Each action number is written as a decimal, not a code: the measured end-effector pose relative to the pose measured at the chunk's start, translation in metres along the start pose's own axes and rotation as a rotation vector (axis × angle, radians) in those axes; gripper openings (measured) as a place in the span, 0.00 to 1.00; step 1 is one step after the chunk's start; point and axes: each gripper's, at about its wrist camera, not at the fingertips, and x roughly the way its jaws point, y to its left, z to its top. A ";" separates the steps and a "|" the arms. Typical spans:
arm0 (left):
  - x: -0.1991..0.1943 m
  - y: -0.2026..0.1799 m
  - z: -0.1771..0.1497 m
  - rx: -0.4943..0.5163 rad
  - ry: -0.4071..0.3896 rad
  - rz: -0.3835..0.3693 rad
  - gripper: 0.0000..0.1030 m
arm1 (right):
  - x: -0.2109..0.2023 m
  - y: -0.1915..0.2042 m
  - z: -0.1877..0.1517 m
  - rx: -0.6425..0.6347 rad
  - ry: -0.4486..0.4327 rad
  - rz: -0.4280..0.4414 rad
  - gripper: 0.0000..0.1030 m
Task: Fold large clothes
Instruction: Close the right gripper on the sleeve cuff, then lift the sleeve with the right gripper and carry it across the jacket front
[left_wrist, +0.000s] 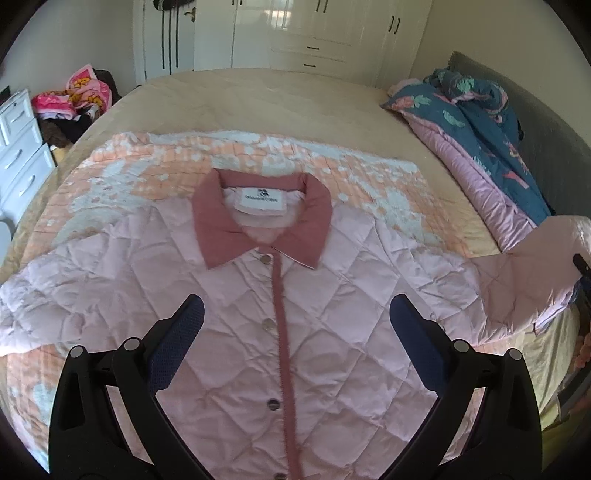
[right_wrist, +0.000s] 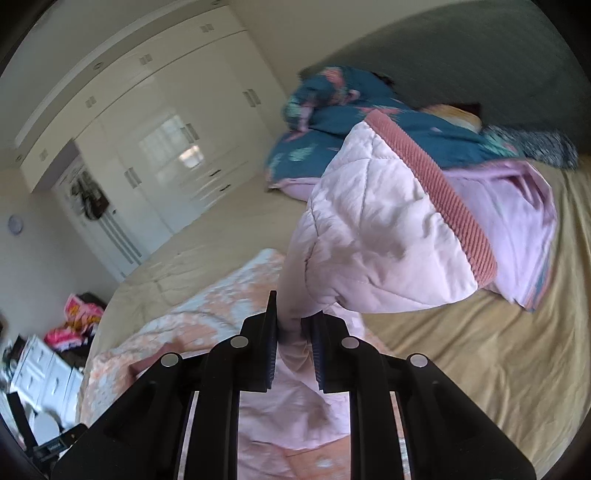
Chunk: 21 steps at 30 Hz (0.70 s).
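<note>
My right gripper holds a jacket sleeve up; my left one hangs open over the jacket front.

The pink quilted jacket lies face up, buttoned, on a peach blanket spread over the bed, collar at the far side. My left gripper hovers above the chest, fingers wide apart, gripping nothing. My right fingers are clamped on the sleeve, which stands lifted, its ribbed cuff on the far right. A blue duvet is heaped far right.
</note>
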 end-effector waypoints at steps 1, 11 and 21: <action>-0.004 0.006 0.001 -0.013 -0.005 -0.007 0.92 | -0.002 0.006 0.000 -0.009 0.000 0.008 0.15; -0.030 0.051 0.006 -0.067 -0.030 -0.046 0.92 | -0.012 0.093 -0.006 -0.141 0.000 0.087 0.15; -0.047 0.081 0.002 -0.082 -0.055 -0.064 0.92 | -0.018 0.161 -0.024 -0.233 0.016 0.164 0.15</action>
